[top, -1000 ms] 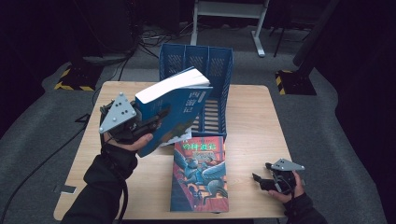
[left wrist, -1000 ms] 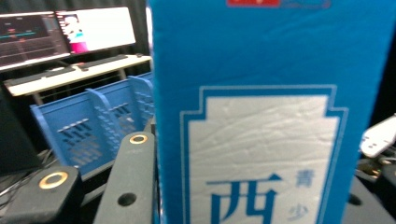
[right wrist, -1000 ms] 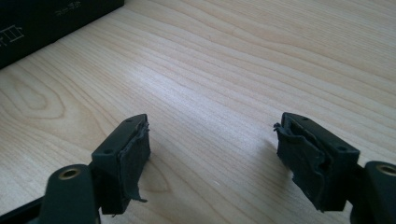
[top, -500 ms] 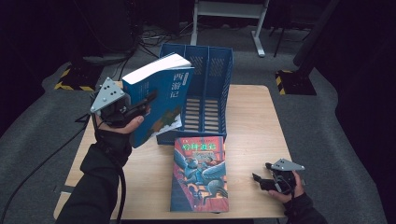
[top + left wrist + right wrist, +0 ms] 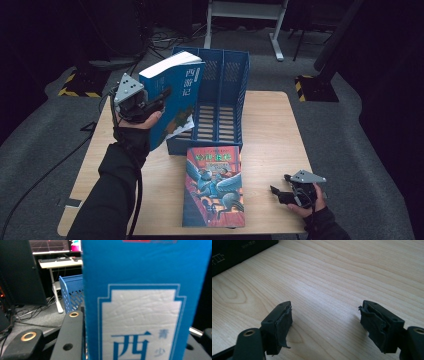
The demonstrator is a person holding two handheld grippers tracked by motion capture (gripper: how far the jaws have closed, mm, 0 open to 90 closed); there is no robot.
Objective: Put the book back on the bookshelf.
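Blue book up in the air, clamped in the left gripper, tilted over the left end of the blue file rack at the table's far edge; its lower corner looks to hang just beside the rack's near wall, hard to tell. Second book lies flat in front. Right gripper rests low near the front right corner, jaws apart, nothing between them

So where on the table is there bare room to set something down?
Bare wood lies right of the blue file rack, from the flat book to the table edge, and left of that book. It is crowded where the left gripper holds the blue book.
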